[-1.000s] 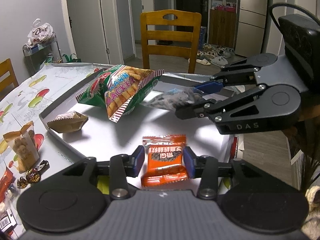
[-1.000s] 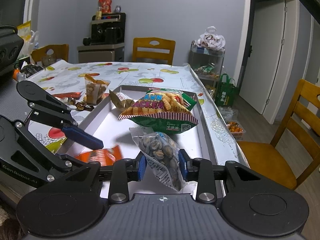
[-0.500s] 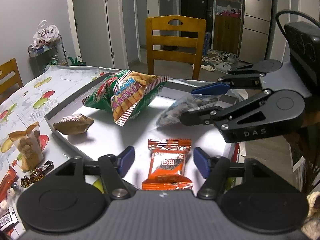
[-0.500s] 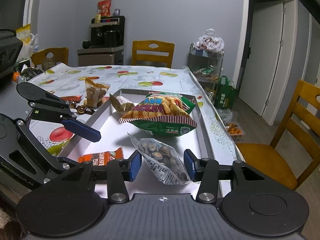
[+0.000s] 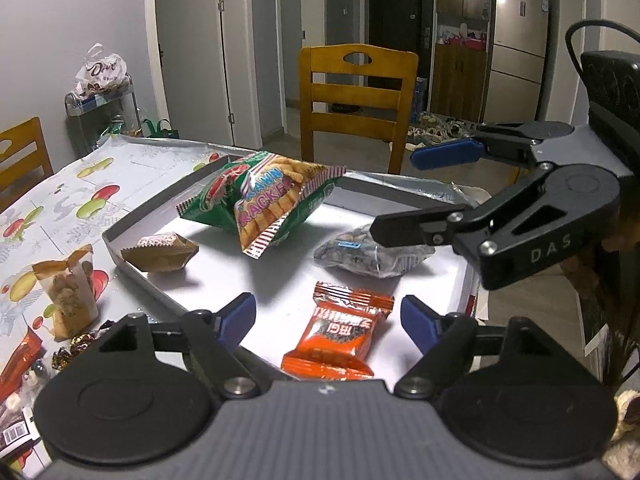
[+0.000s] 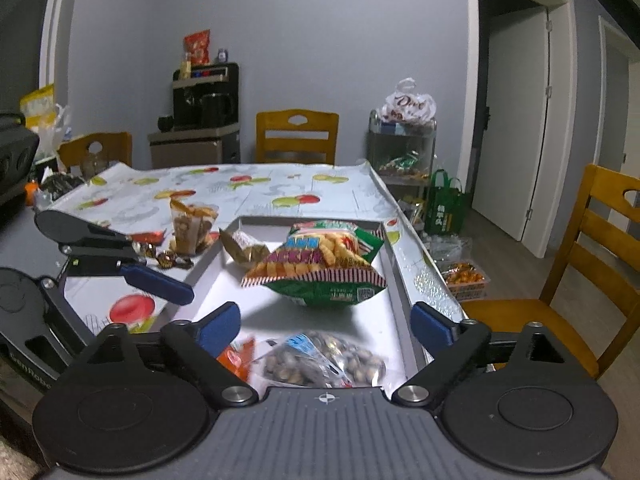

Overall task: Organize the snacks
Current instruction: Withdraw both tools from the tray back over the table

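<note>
A grey tray (image 5: 132, 268) (image 6: 400, 280) holds a green prawn-cracker bag (image 5: 260, 200) (image 6: 320, 268), a brown wrapped snack (image 5: 160, 250) (image 6: 244, 250), a clear bag of shelled nuts (image 5: 368, 256) (image 6: 324, 364) and an orange packet (image 5: 340, 336) (image 6: 238, 358). My left gripper (image 5: 328, 320) is open, with the orange packet lying loose between its fingers on the tray. My right gripper (image 6: 326, 326) is open above the nut bag, which lies loose on the tray. The right gripper also shows in the left wrist view (image 5: 424, 196), open.
On the fruit-print tablecloth left of the tray stand a clear bag of snacks (image 5: 68, 292) (image 6: 192, 224), several wrapped candies (image 5: 76, 346) (image 6: 168, 258) and a red packet (image 5: 16, 360). Wooden chairs (image 5: 356, 100) (image 6: 592, 276) stand around the table. A rack with bags (image 6: 404, 148) stands beyond.
Both grippers have opened and pulled back. The left let go of the orange packet and the right let go of the nut bag; both now lie on the tray.
</note>
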`<action>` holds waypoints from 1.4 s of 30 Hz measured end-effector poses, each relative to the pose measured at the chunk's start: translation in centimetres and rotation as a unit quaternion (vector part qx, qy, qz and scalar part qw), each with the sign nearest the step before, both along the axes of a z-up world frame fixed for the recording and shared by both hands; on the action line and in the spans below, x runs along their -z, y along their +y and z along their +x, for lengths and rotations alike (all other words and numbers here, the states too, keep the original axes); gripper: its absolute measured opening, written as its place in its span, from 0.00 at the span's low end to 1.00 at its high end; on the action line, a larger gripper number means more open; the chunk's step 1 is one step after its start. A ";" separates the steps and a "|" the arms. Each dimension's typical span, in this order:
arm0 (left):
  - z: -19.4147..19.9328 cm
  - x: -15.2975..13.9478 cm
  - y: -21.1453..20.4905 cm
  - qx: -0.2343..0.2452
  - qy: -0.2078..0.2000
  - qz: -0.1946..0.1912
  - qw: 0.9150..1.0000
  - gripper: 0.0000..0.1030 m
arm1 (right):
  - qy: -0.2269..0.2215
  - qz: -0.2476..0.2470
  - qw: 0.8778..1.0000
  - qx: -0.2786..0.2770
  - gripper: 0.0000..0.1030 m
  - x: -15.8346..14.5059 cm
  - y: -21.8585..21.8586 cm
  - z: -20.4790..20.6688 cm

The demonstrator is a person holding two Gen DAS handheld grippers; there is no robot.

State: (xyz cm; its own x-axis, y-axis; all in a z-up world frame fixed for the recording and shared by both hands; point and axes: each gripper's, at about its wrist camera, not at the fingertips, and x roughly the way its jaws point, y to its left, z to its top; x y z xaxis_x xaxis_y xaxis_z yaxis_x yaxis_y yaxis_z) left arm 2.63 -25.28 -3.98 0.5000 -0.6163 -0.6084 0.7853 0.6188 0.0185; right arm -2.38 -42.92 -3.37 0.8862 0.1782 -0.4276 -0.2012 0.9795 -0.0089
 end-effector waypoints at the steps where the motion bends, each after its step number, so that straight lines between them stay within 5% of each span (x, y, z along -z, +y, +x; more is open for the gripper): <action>1: -0.1 -0.1 0.2 -0.001 -0.002 -0.001 1.000 0.78 | -0.001 0.002 1.000 0.001 0.92 -0.1 0.0 0.0; 42: -3.7 -3.0 14.3 -0.091 -0.033 -0.079 0.992 0.85 | -0.005 -0.067 0.996 -0.055 0.94 -3.6 11.5 0.1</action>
State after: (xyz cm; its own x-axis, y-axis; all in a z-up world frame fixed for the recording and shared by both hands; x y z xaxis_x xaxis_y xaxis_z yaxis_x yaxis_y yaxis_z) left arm -1.02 -10.98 -1.02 0.6476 -0.5965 -0.4740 0.6599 0.7502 -0.0424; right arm -2.23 -31.45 0.24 0.8689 0.2154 -0.4457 -0.3060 0.9415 -0.1415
